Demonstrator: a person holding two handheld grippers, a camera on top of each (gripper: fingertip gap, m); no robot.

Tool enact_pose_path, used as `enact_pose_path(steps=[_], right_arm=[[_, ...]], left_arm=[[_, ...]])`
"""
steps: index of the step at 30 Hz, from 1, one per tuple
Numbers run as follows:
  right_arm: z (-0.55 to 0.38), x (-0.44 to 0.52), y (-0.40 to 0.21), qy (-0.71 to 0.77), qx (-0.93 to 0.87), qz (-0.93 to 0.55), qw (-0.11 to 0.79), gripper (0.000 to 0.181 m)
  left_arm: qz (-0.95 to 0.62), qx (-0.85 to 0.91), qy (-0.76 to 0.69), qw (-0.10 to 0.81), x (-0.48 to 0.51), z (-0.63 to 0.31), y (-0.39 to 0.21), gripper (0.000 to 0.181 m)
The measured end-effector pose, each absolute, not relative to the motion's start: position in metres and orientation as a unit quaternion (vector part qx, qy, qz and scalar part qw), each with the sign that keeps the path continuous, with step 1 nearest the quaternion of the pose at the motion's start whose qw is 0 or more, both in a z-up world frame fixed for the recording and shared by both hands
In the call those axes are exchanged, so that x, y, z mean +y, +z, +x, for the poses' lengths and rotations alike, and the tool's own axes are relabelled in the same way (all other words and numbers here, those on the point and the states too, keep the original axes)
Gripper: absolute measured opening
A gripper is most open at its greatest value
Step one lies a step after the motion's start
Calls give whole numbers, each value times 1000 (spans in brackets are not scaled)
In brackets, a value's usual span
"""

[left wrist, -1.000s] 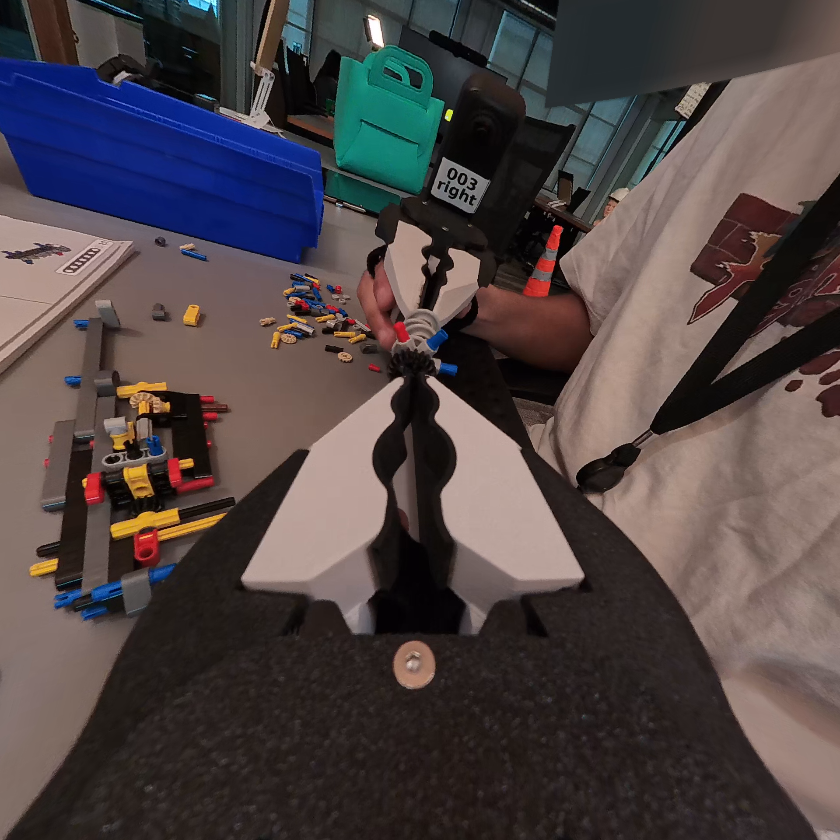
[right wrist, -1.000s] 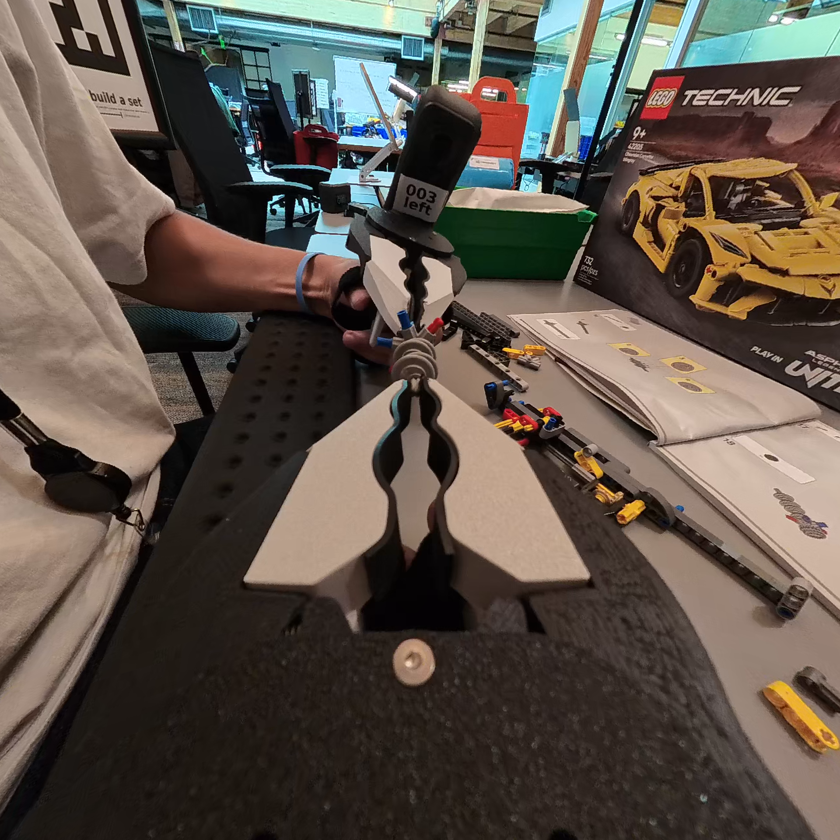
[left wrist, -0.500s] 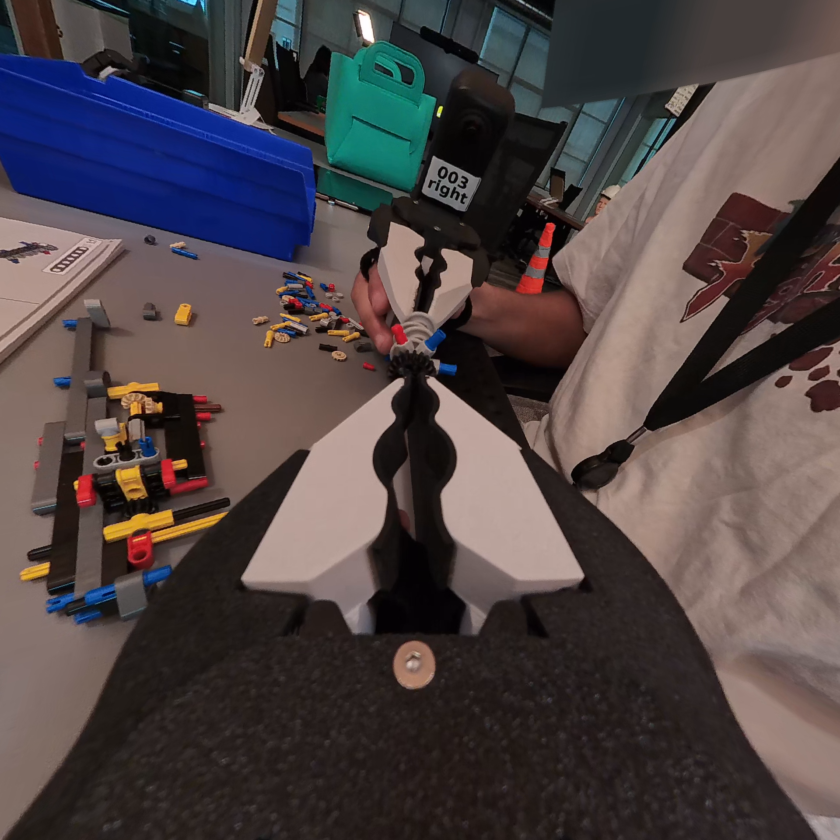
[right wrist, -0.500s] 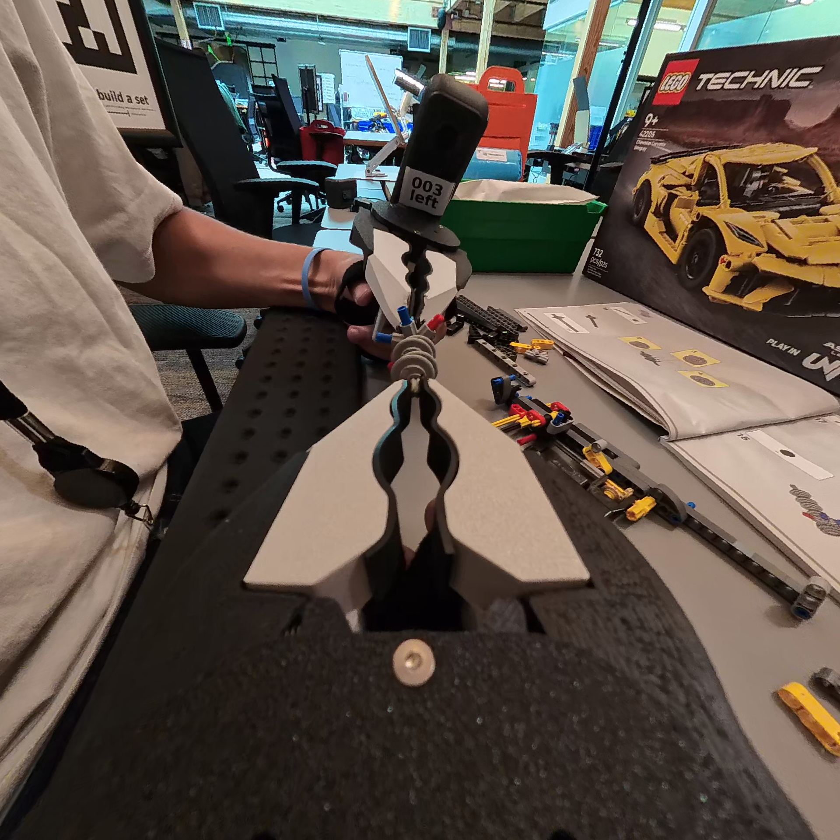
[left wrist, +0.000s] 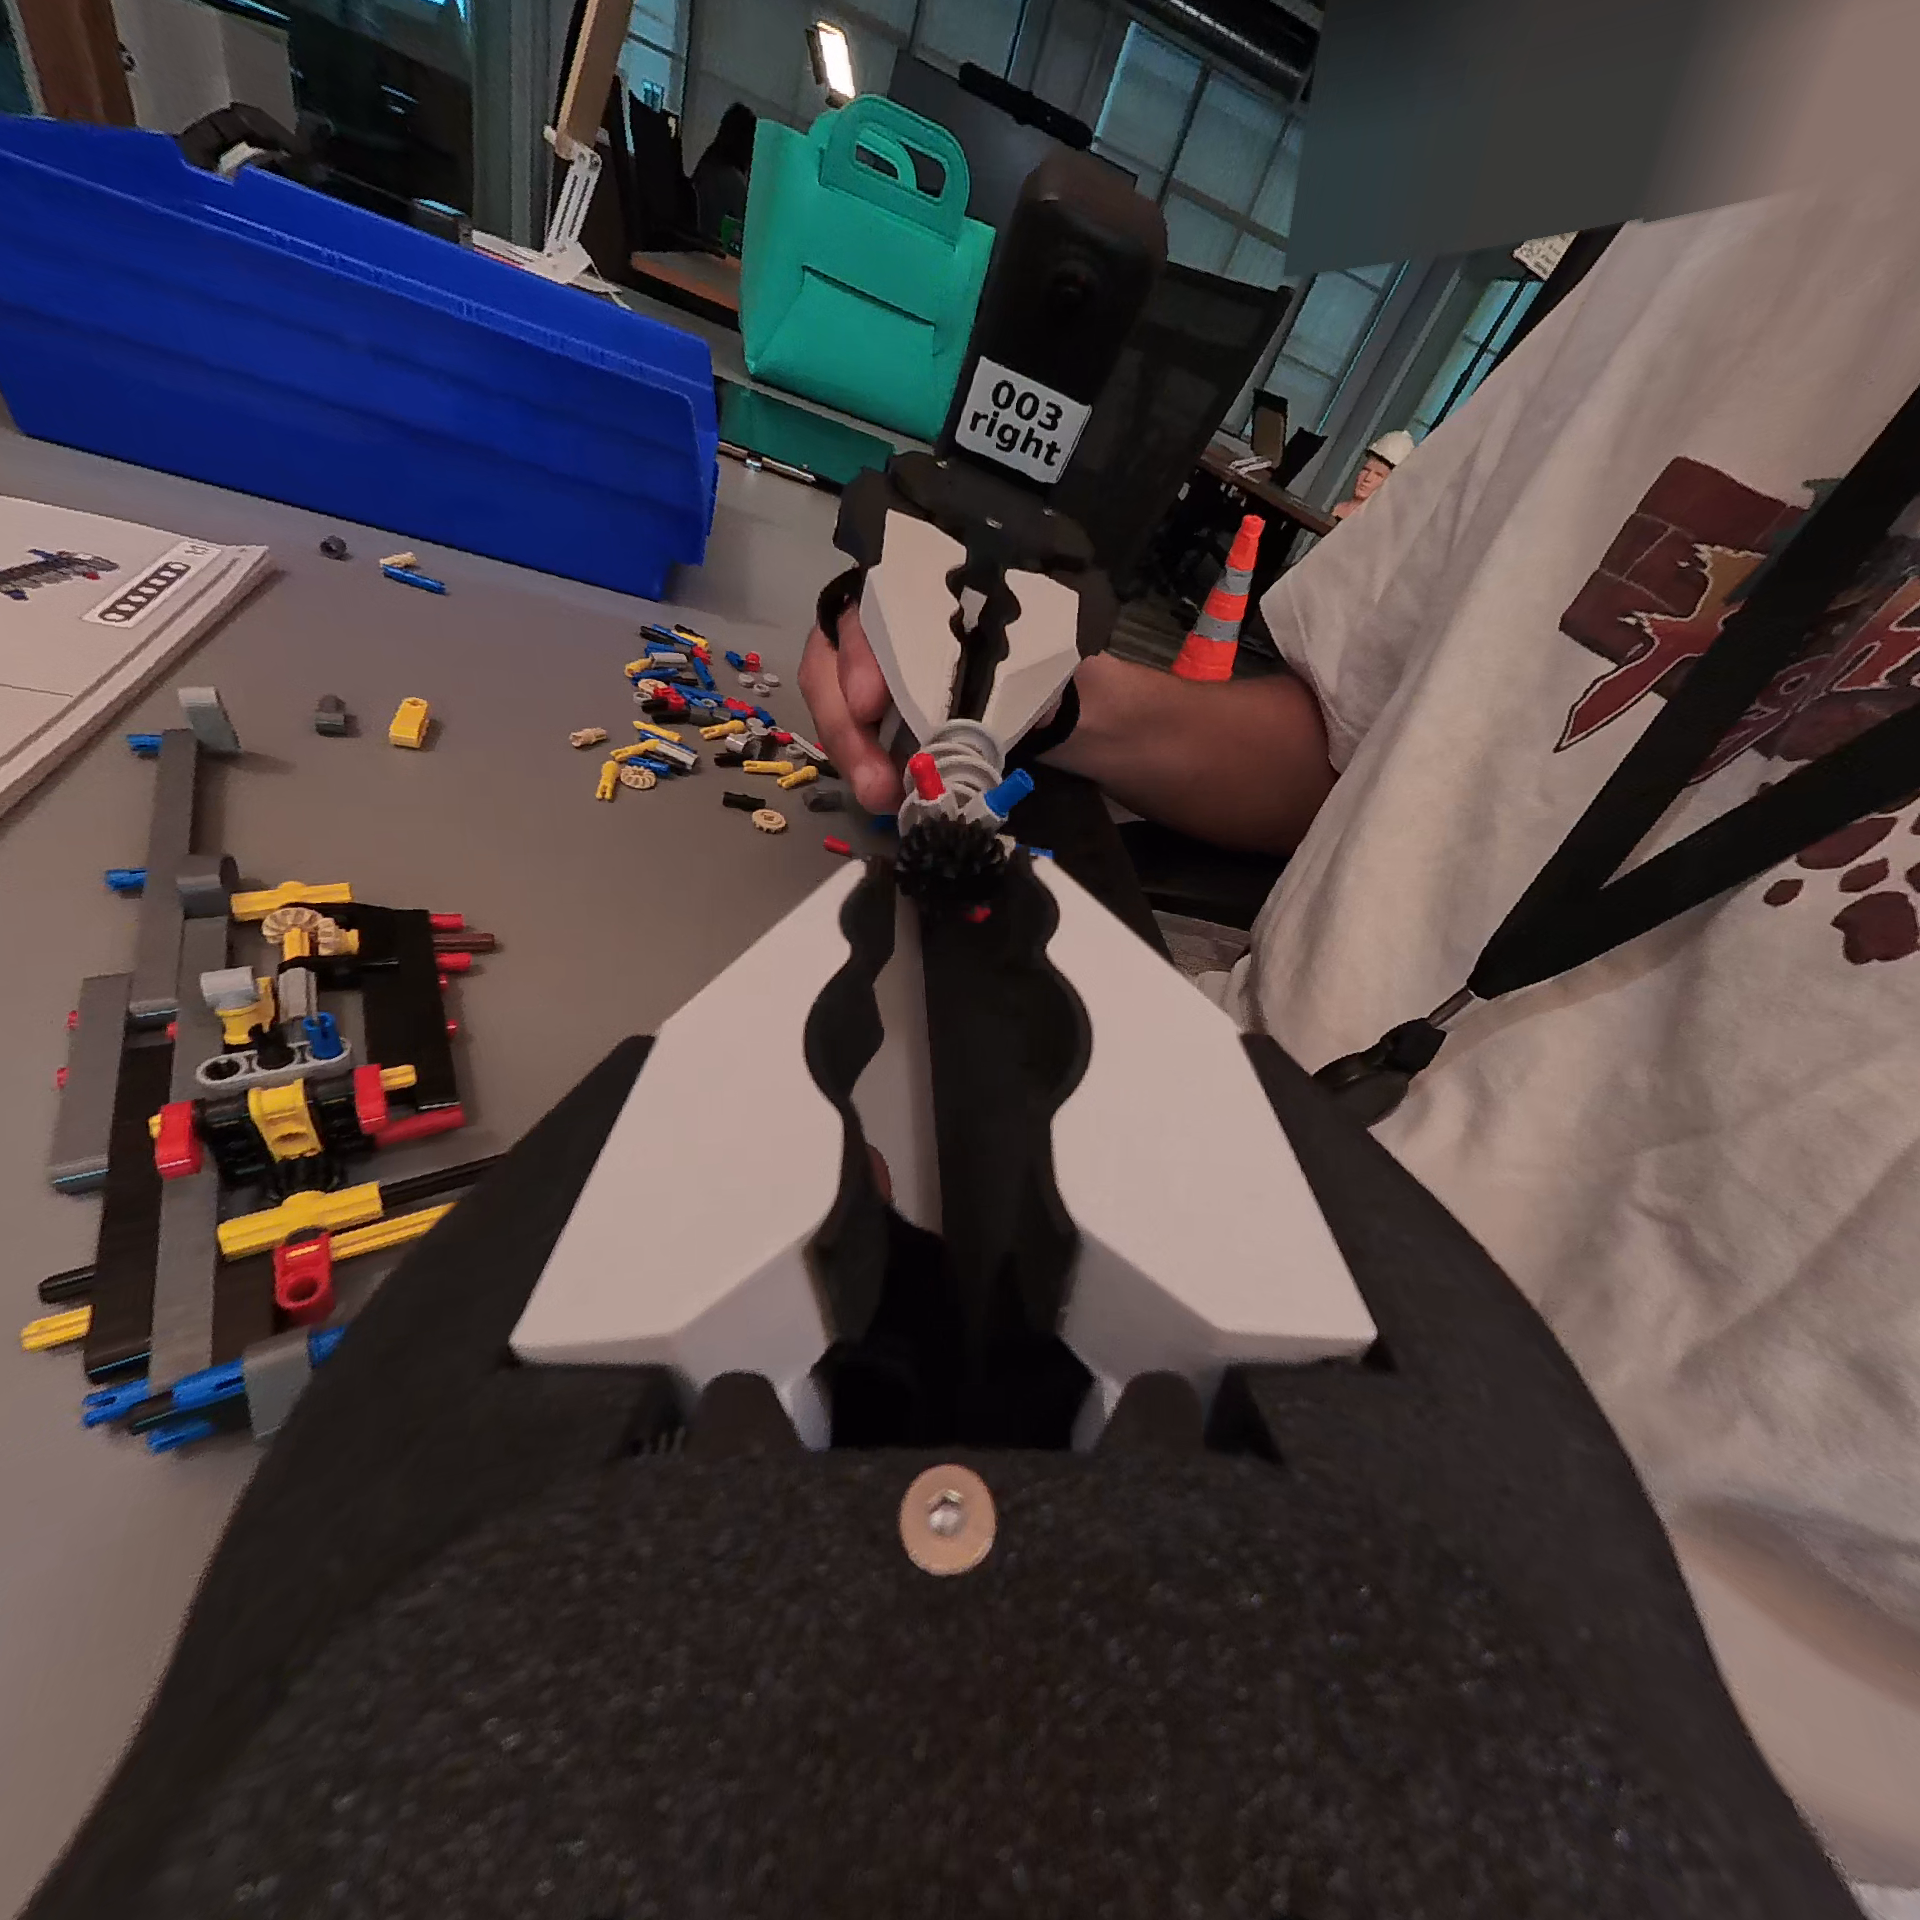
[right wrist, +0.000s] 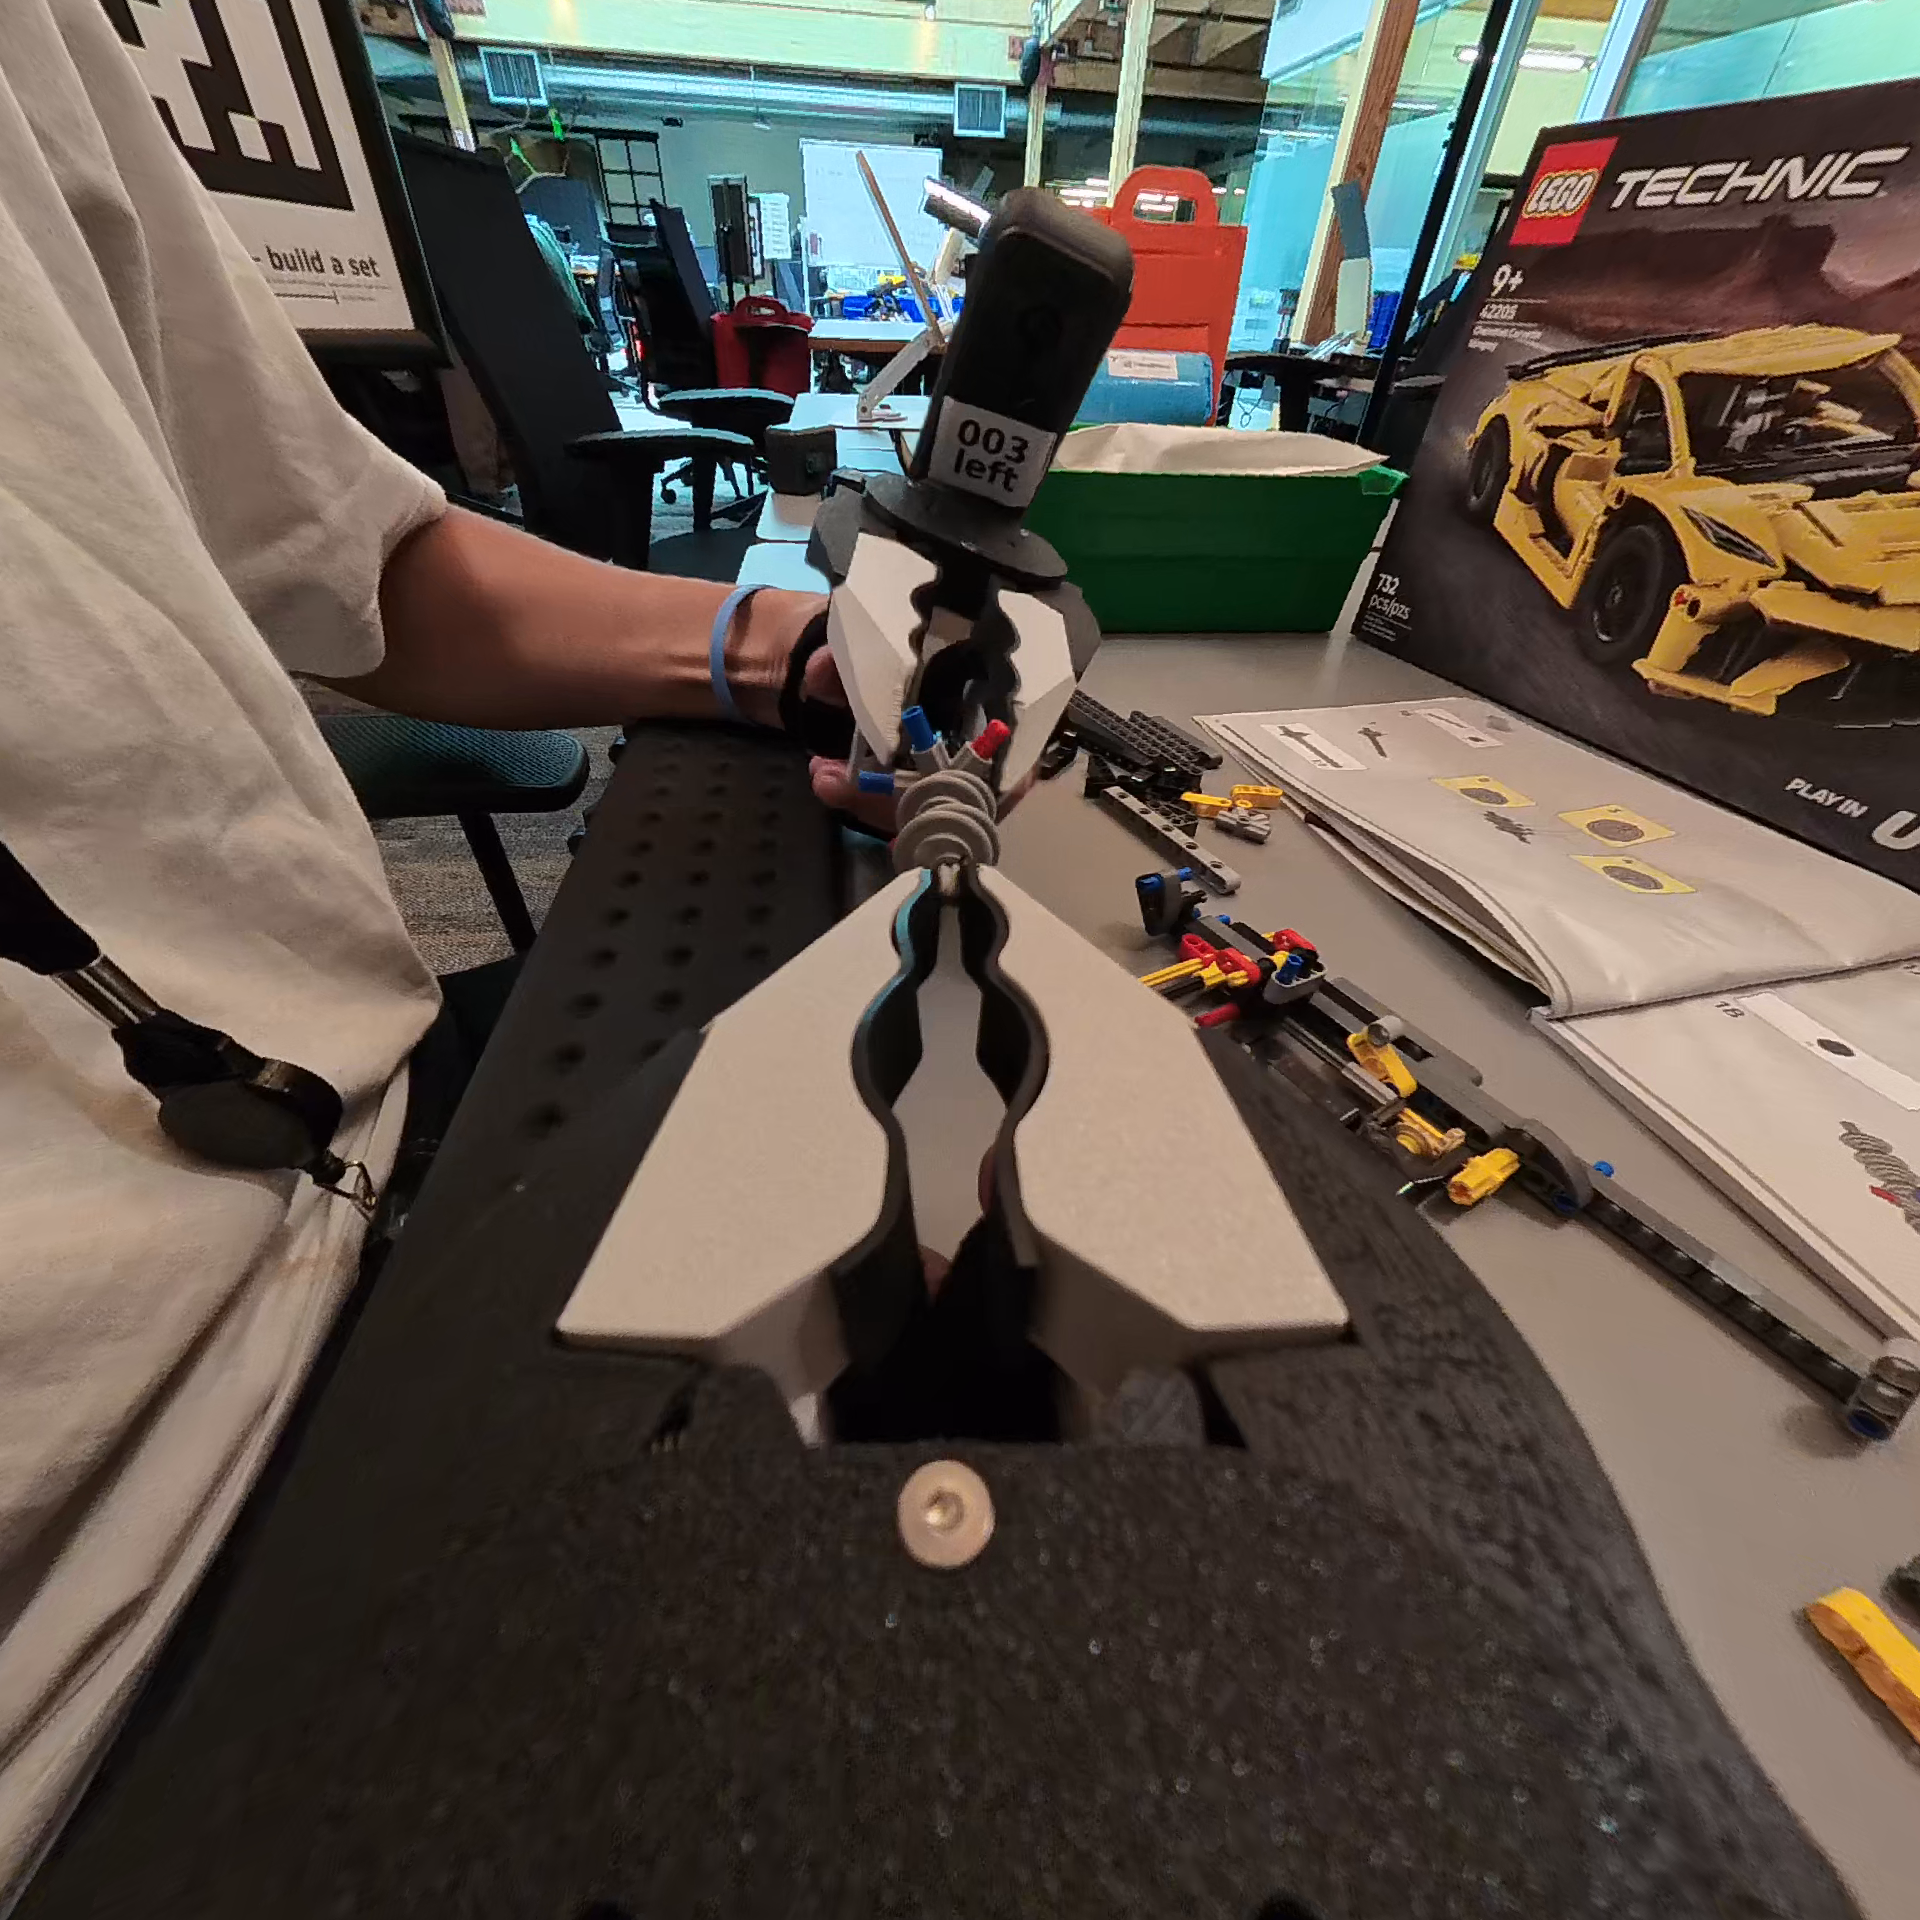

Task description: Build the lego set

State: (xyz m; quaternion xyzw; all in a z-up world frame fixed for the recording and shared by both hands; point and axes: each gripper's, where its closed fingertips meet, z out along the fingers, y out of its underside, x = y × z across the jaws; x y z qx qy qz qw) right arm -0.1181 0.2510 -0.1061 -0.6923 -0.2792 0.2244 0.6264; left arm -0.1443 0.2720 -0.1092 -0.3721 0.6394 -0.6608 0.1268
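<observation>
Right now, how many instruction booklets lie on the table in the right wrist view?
2. One booklet lies before the set box; the other sits nearer, cut off by the right edge. More may lie out of frame.

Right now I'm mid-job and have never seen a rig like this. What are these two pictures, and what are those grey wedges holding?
There is no robot arm here. A person holds a hand-held two-finger gripper in each hand, and each gripper carries a camera that looks along its own fingers. So each picture shows one gripper up close and the other one facing it farther off.

In the left wrist view, the left gripper is shut on the black gear end of a small lego assembly. In the right wrist view, the right gripper is shut on its other end, beside the grey ribbed part. The piece is held in the air between them.

On the grey table lie a half-built frame, loose pieces, open instruction booklets and the set's box.
</observation>
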Motion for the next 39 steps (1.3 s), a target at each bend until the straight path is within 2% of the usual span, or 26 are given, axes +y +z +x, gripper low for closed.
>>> enact_pose_path(steps=[19,22,27,31,34,39], right_arm=[[-118,252,-111,222,-275,-706,613,3],[-112,260,-112,176,-260,-719,620,4],[-104,266,-132,85,-280,-754,588,17],[-101,270,-139,-8,-316,-762,565,8],[-100,275,-151,-98,-358,-773,515,8],[-85,284,-156,-205,-355,-772,485,7]], left_arm=[[-377,652,-645,132,273,-143,-116,20],[-387,650,-634,159,281,-138,-117,20],[-401,651,-623,165,288,-139,-121,19],[-406,660,-613,155,286,-138,-126,19],[-412,664,-605,154,286,-136,-129,19],[-427,681,-569,173,286,-131,-139,20]])
